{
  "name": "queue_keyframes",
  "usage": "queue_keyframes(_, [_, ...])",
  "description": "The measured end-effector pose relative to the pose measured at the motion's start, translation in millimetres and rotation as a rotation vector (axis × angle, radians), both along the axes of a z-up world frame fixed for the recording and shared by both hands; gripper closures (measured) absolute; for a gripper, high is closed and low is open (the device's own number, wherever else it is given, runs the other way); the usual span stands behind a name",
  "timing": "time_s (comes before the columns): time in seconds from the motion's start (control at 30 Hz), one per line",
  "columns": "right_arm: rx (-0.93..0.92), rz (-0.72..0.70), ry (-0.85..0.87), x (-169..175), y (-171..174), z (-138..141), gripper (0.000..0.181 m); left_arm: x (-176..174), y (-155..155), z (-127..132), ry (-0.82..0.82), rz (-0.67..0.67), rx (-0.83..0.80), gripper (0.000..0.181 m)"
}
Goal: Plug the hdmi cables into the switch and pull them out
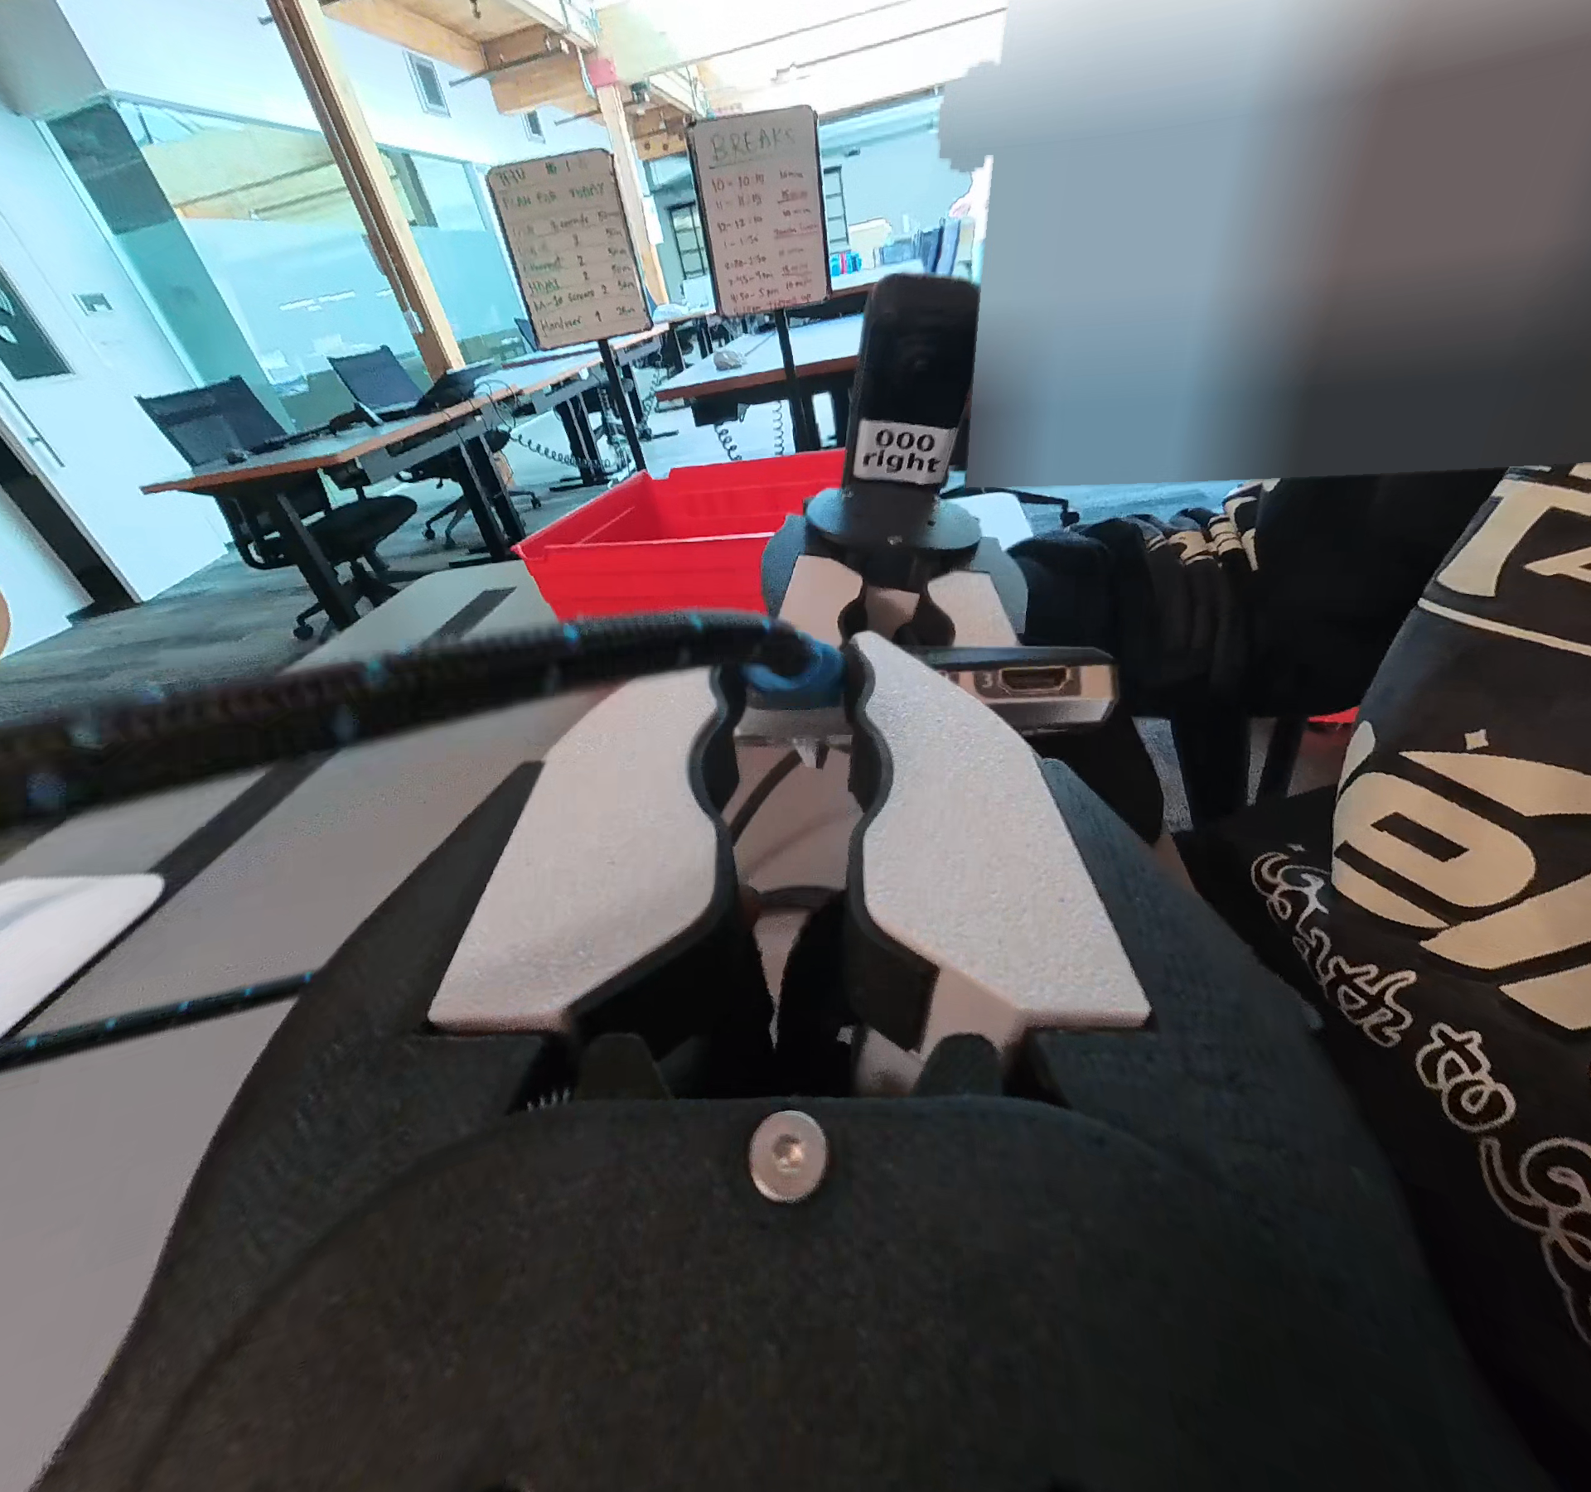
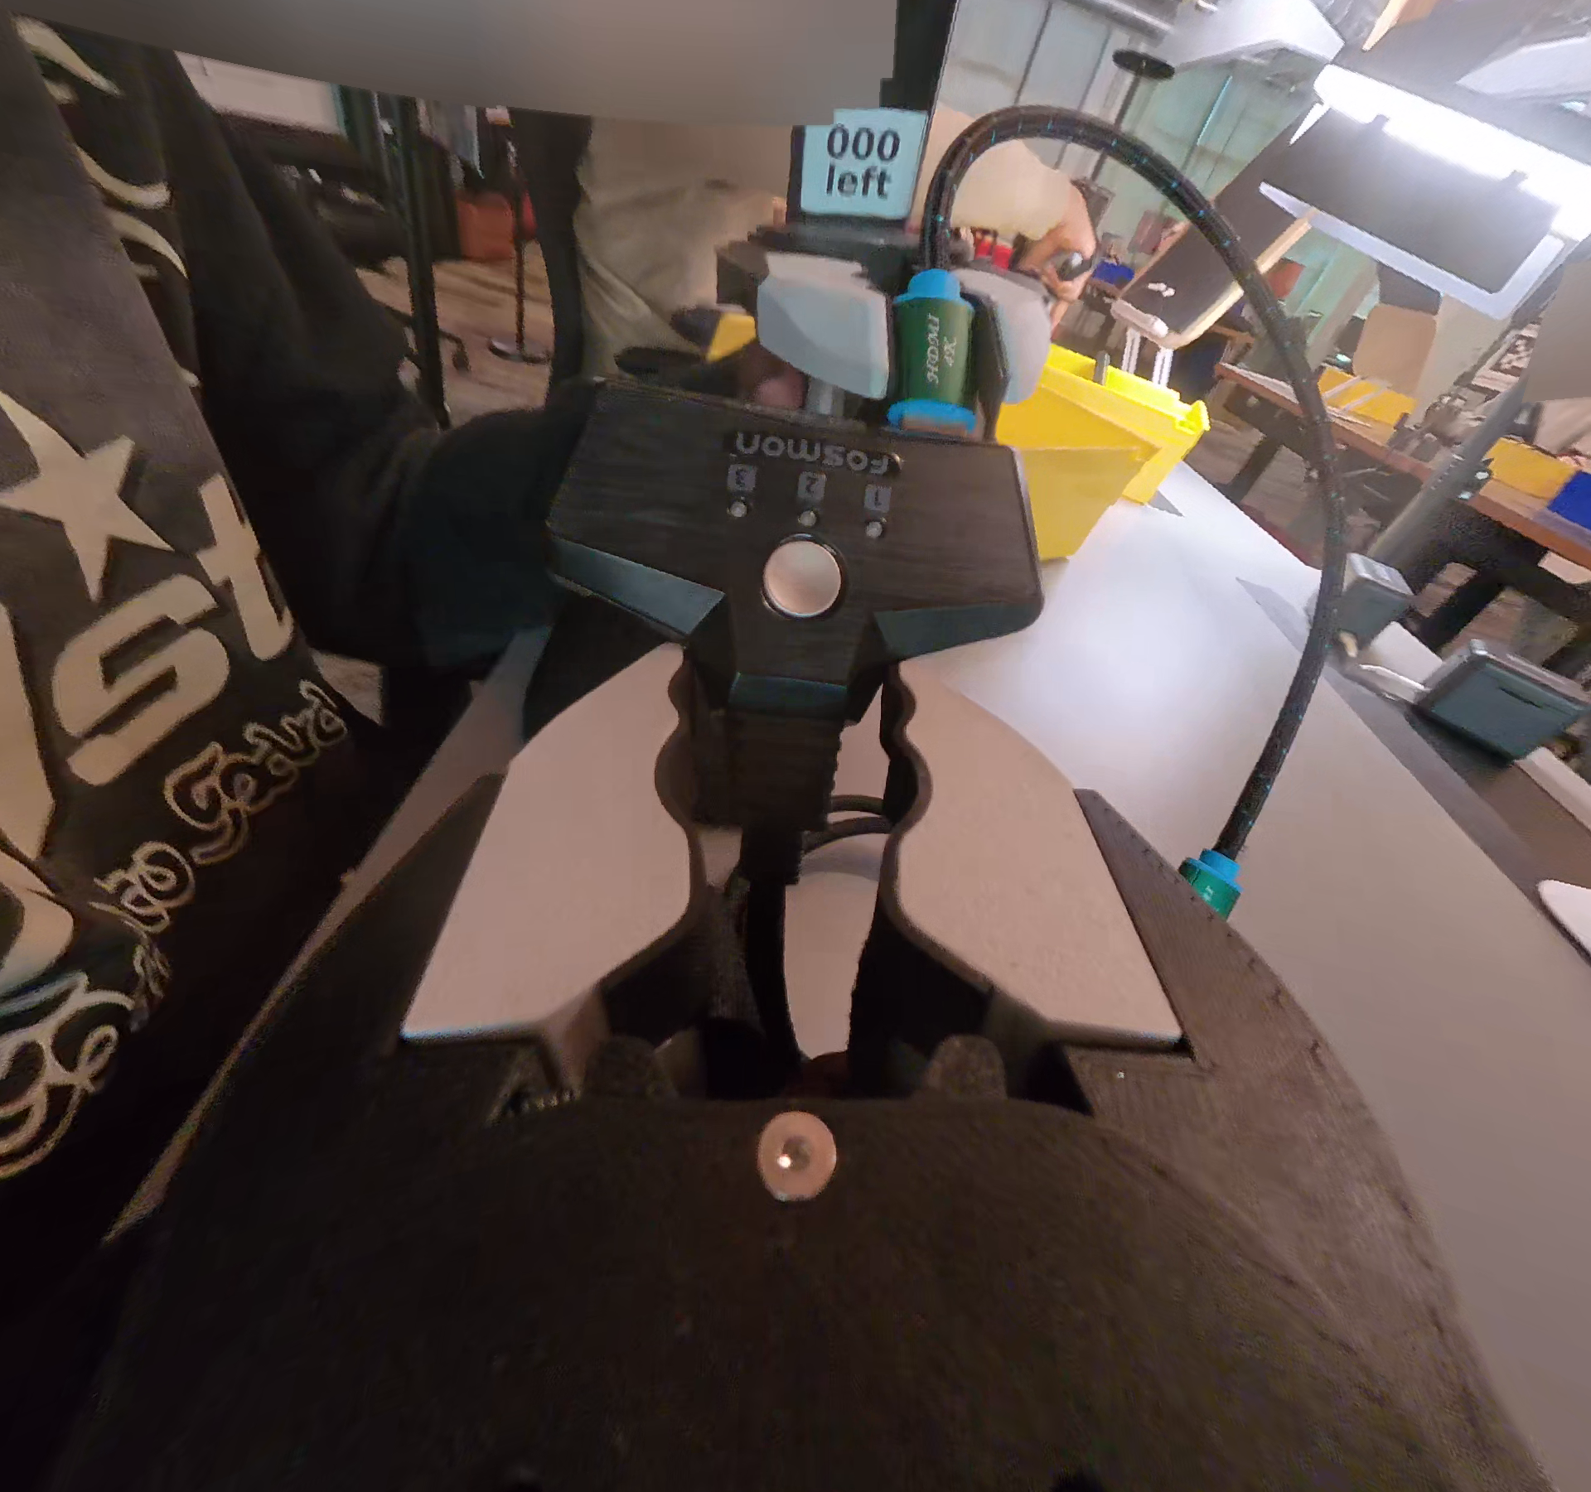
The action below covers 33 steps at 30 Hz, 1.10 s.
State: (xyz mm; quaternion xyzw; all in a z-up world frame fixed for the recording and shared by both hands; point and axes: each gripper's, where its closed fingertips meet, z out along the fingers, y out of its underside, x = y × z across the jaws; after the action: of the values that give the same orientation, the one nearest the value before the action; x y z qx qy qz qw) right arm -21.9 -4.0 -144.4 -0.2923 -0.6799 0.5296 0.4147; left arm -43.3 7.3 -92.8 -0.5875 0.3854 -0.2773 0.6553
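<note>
My right gripper (image 2: pixel 788 702) is shut on the narrow stem of the black HDMI switch (image 2: pixel 792 504) and holds it above the table. My left gripper (image 1: pixel 788 689) is shut on a green HDMI plug with blue collars (image 2: pixel 934 358). The plug's tip meets the switch's far edge at an end port; how deep it sits is hidden. In the left wrist view the plug (image 1: pixel 775 672) hides that port, and an empty port shows on the switch (image 1: pixel 1029 680) beside it. The braided black cable (image 2: pixel 1291 504) arcs right, down to its other plug (image 2: pixel 1210 883) on the table.
A grey table (image 2: pixel 1119 676) lies below. A red bin (image 1: pixel 671 538) stands behind the switch in the left wrist view. A yellow bin (image 2: pixel 1093 452) and small dark boxes (image 2: pixel 1498 710) sit at the right. A person's dark printed sweatshirt (image 1: pixel 1420 762) is close beside both grippers.
</note>
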Motion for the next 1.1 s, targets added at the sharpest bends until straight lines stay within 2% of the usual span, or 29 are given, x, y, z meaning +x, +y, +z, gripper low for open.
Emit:
queue_keyframes(0.17, [-0.008, 0.000, 0.000, -4.5, -3.2, -0.3, 0.140, 0.9, -1.5, -1.1, 0.034, 0.001, 0.033, 0.159])
queue_keyframes(0.27, [0.108, -0.087, 0.049, -9.3, 4.5, 3.1, 0.140, -2.9, 0.7, 3.5, 0.026, 0.025, 0.096, 0.159])
queue_keyframes(0.3, [0.143, -0.116, 0.068, -10.6, 6.3, 4.9, 0.141, -3.0, 0.6, 5.4, 0.012, 0.021, 0.091, 0.156])
queue_keyframes(0.33, [0.156, -0.138, 0.094, -10.3, 7.9, 7.6, 0.141, -3.1, -0.9, 7.7, 0.003, 0.015, 0.086, 0.136])
queue_keyframes(0.37, [0.146, -0.145, 0.114, -8.5, 9.3, 10.4, 0.141, -4.7, -2.2, 12.8, -0.020, 0.017, 0.094, 0.128])
queue_keyframes(0.47, [0.115, -0.150, 0.137, -5.0, 13.9, 12.9, 0.141, -15.5, -2.6, 34.0, -0.157, 0.055, 0.141, 0.140])
queue_keyframes(0.6, [0.145, -0.143, 0.109, -7.1, 10.4, 7.0, 0.141, -5.8, -3.1, 32.9, -0.153, 0.030, 0.129, 0.147])
queue_keyframes(0.63, [0.150, -0.144, 0.106, -7.7, 9.8, 5.9, 0.141, -2.5, -3.9, 33.1, -0.155, 0.021, 0.134, 0.161])
queue_keyframes(0.77, [0.127, -0.142, 0.101, -8.3, 7.9, 7.8, 0.141, -2.7, -2.6, 32.4, -0.189, 0.001, 0.076, 0.162])
queue_keyframes(1.1, [0.061, -0.138, 0.091, -14.5, 4.2, 13.0, 0.141, -11.0, 3.5, 33.2, -0.253, 0.026, 0.064, 0.161])
